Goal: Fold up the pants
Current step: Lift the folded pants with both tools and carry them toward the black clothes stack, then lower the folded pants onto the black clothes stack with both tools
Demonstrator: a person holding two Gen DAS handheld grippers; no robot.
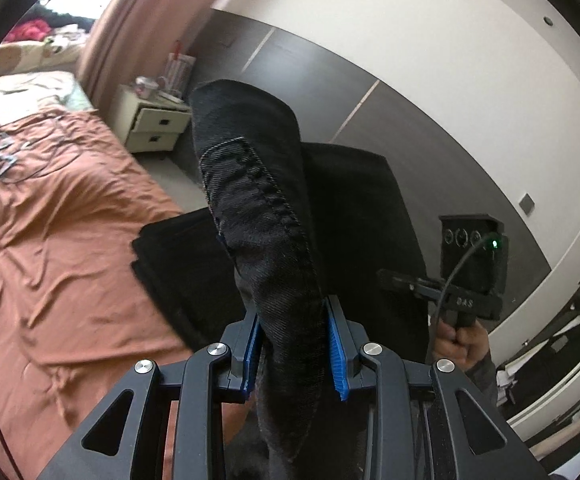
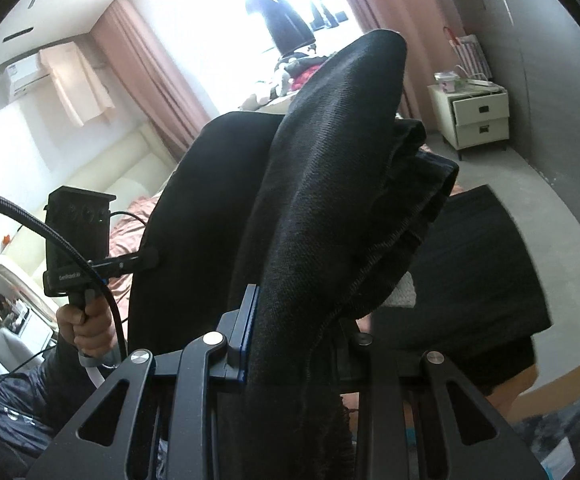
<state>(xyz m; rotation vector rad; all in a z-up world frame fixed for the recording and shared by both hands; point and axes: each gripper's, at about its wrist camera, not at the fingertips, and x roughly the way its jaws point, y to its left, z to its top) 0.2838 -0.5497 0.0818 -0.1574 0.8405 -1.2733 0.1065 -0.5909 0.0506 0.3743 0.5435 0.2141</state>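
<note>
Both grippers pinch thick bunches of the black pants: the left gripper has its blue fingers pressed on the cloth at lower centre of its view, and the right gripper clamps a heavy roll of it, while the rest of the pants hangs dark over the orange bed behind. I judge that the bulky fabric could slip from one grip, because only a small part sits between the fingers, and then the fold would land crooked. Of writing, I read only "DAS" on the other handle at right in the left view; the small label in the right view is too blurred.
</note>
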